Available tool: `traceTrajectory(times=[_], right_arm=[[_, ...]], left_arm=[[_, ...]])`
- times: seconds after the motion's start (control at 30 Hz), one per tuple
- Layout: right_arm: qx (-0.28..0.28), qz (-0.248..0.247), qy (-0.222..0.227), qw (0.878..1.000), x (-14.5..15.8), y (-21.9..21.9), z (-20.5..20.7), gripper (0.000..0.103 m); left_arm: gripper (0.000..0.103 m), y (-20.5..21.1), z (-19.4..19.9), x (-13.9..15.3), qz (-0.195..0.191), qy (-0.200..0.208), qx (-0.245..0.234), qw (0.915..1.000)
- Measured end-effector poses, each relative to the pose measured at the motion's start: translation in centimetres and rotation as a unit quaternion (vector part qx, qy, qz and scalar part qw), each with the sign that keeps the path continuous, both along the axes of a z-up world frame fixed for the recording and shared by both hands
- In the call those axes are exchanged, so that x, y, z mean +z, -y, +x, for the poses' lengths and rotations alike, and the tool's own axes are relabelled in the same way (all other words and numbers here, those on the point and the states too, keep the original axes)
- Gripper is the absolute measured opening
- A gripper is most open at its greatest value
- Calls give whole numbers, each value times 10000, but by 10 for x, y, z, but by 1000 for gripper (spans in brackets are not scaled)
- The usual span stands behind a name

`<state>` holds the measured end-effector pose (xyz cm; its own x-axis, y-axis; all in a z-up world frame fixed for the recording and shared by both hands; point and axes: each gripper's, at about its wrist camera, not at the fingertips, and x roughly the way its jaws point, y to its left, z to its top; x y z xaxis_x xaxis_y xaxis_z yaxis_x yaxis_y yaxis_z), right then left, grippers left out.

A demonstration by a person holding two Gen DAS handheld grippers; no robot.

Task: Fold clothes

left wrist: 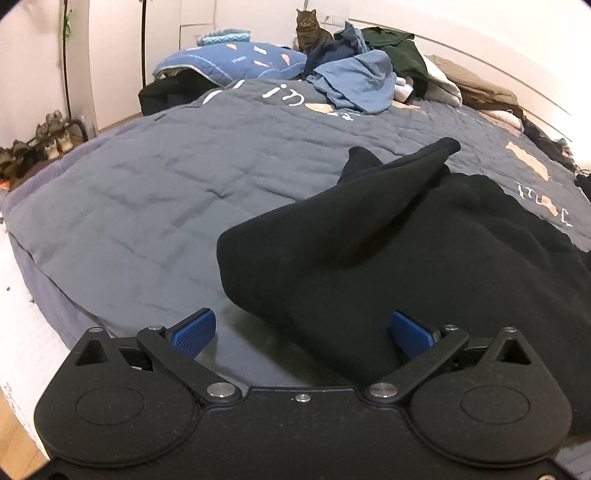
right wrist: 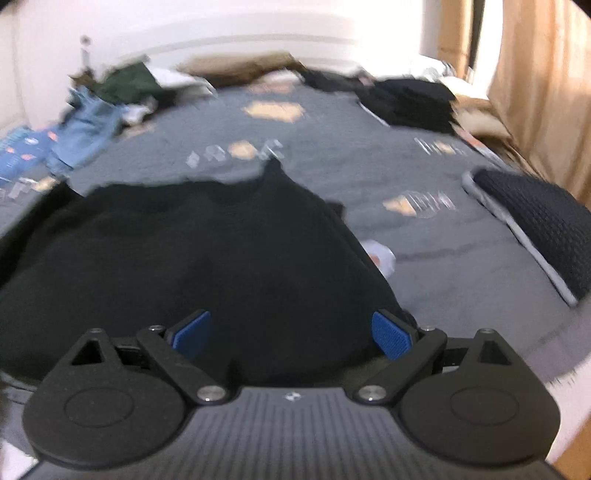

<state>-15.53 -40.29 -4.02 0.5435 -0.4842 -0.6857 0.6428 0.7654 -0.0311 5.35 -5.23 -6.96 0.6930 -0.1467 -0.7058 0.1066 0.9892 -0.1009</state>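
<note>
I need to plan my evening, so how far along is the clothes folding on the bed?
Early. The black garment is spread on the quilt with one sleeve folded across; the left gripper and right gripper are open over it, holding nothing. An unfolded pile waits near the cat.

Garment [left wrist: 369, 258] on bed [left wrist: 147, 192], clothes pile [left wrist: 362, 74] behind, cat [left wrist: 308, 31] beyond pile

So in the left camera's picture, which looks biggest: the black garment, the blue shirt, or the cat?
1. Black garment, though it lies nearest the camera.
2. Blue shirt.
3. Cat, farthest off, so its true size against the shirt is unsure.
</note>
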Motion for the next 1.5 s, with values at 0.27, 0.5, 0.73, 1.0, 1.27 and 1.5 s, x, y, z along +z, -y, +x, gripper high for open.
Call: traceTrajectory(times=[0.27,0.5,0.73,1.0,1.27,1.5], right_arm=[[342,589,358,9970,-8,2,-3,94],[496,381,555,9965,-5,-4,0,94],[688,329,722,9945,-2,-7,5,94],[766,423,1055,9906,6,-7,5,94],[640,297,1229,9899,2,-6,1,95],[574,658,1267,9881,-3,3,-1,95]], left_arm=[[103,-2,0,-1,-134,73,-4,9999],[102,-14,4,-5,-994,-85,81,9950],[72,-33,16,-18,-2035,-387,502,9770],[64,-33,22,-23,-2278,-426,647,9706],[33,-36,28,-26,-2405,-379,906,9657],[27,-33,25,-23,-2350,-219,909,9675]])
